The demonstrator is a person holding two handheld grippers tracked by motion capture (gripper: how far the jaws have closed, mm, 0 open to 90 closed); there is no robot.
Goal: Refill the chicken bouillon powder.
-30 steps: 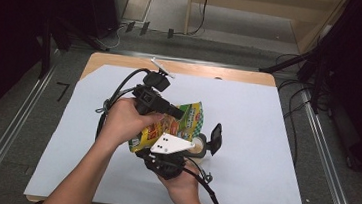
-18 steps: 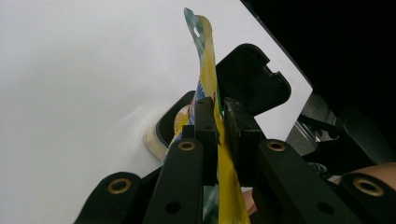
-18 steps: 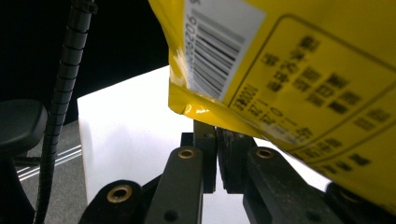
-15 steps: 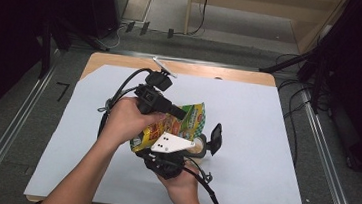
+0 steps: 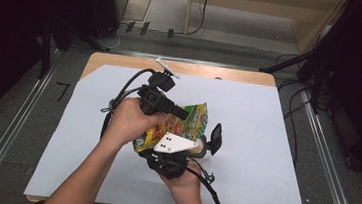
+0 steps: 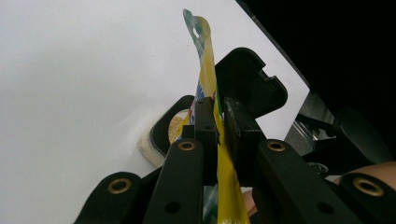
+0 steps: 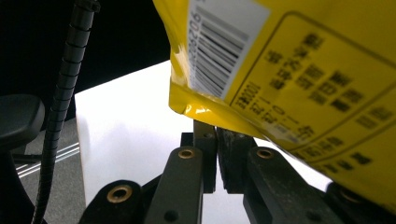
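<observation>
In the left gripper view, the left gripper [image 6: 218,125] has its two black jaws pressed together on the thin edge of a yellow pouch [image 6: 208,74], which stands upright between them and rises above the white table sheet [image 6: 79,70]. Just behind the pouch sits a black part of the other gripper [image 6: 252,81].

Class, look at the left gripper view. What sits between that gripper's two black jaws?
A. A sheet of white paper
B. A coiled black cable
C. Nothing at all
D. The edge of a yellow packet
D: the left gripper has its jaws pressed together on the thin edge of the yellow packet.
</observation>
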